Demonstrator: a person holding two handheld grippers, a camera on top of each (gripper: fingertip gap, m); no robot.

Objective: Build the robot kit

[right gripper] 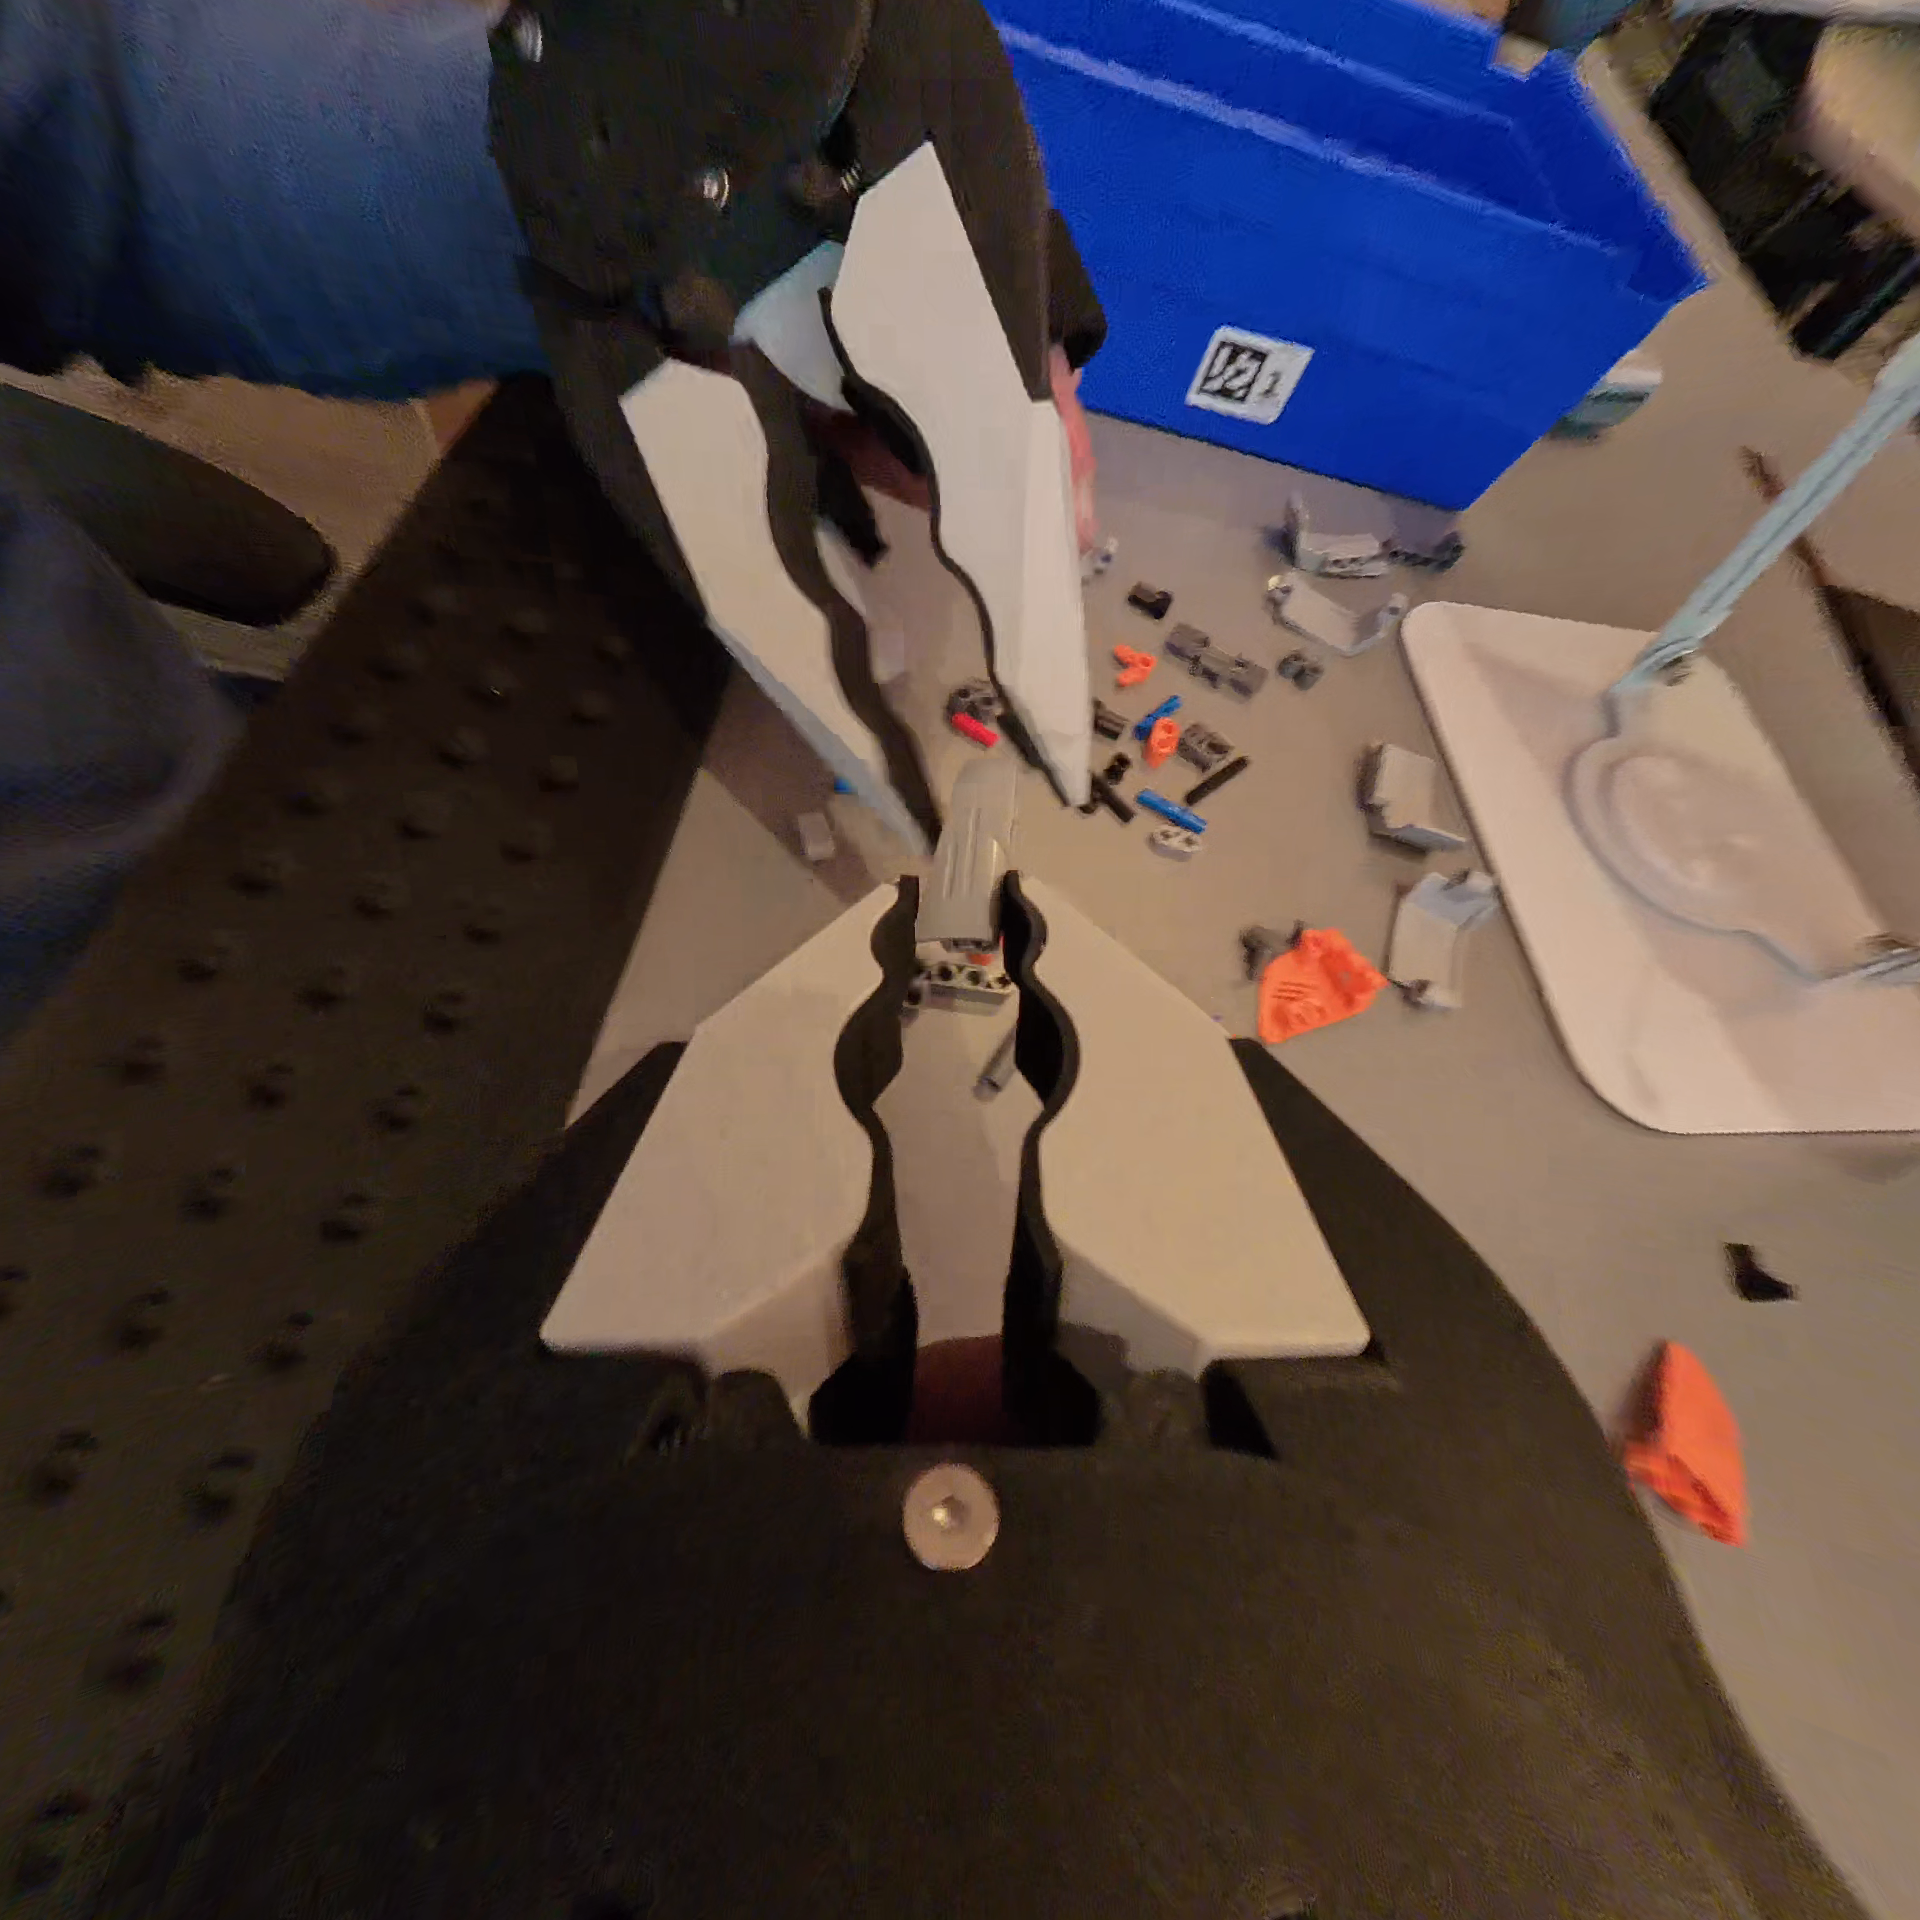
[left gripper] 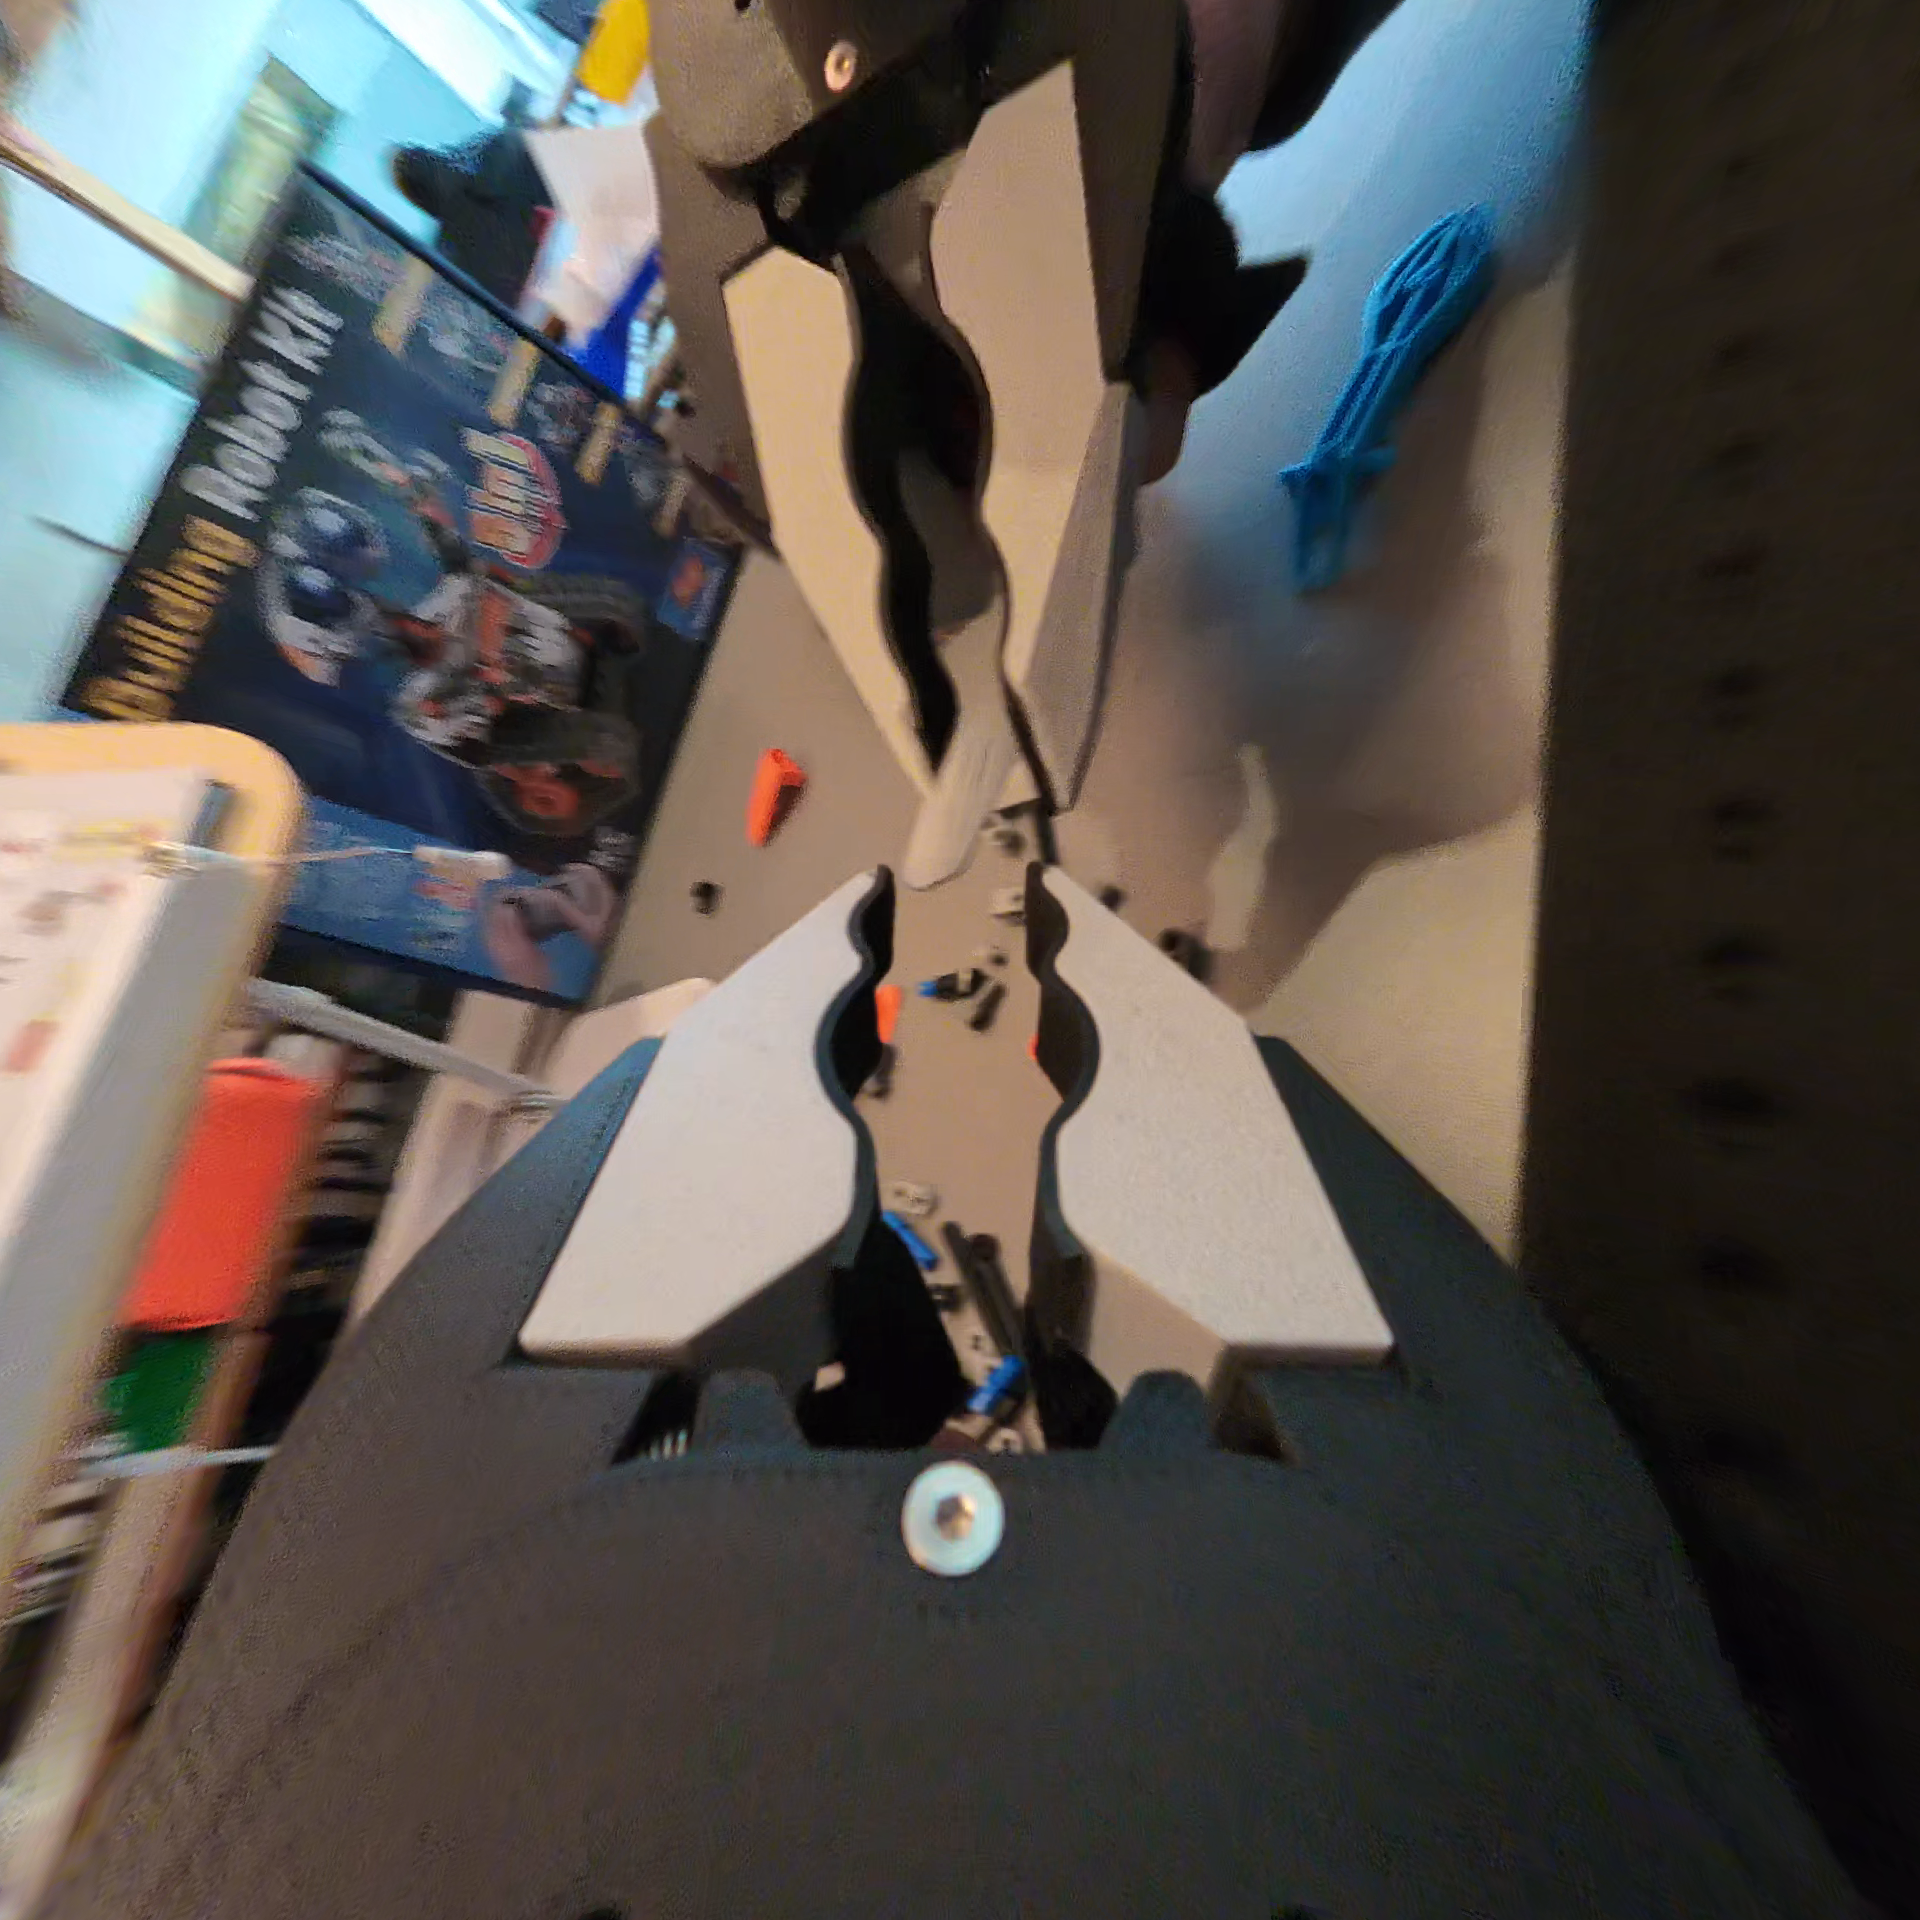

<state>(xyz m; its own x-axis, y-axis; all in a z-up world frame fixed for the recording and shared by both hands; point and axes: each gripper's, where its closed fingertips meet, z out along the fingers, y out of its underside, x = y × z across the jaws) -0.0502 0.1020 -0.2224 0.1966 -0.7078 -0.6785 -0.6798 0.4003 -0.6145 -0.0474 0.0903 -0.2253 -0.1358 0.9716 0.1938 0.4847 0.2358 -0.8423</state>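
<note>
The right gripper [right gripper: 961, 894] has its fingertips closed on a light grey curved building piece [right gripper: 971, 847], which sticks out past the tips toward 12 o'clock; a small grey studded beam [right gripper: 956, 977] shows between the fingers just behind it, and whether it is joined to the curved piece is unclear. In the left wrist view that same grey piece [left gripper: 956, 821] hangs from the tips of the other gripper, just beyond the left gripper [left gripper: 961, 883], whose fingers stand moderately apart with nothing between them; it is near the piece, and contact cannot be made out. Below both lies a grey desk [right gripper: 1299, 1195] strewn with small parts: a scatter of black, blue and orange pins and connectors [right gripper: 1164, 738] at about 1 o'clock of the right gripper, an orange ribbed panel [right gripper: 1314, 982] at 3 o'clock, and another orange piece [right gripper: 1688, 1444] at 4 o'clock. A blue plastic bin [right gripper: 1351, 239] with a white sticker stands at the far edge, and a white base plate with a metal bracket [right gripper: 1662, 862] lies to the right. A black perforated board [right gripper: 364, 935] fills the left side. In the left wrist view, a dark blue printed box [left gripper: 416, 582] stands at 10 o'clock, with a blue lattice part [left gripper: 1392, 364] at 1 o'clock.
</note>
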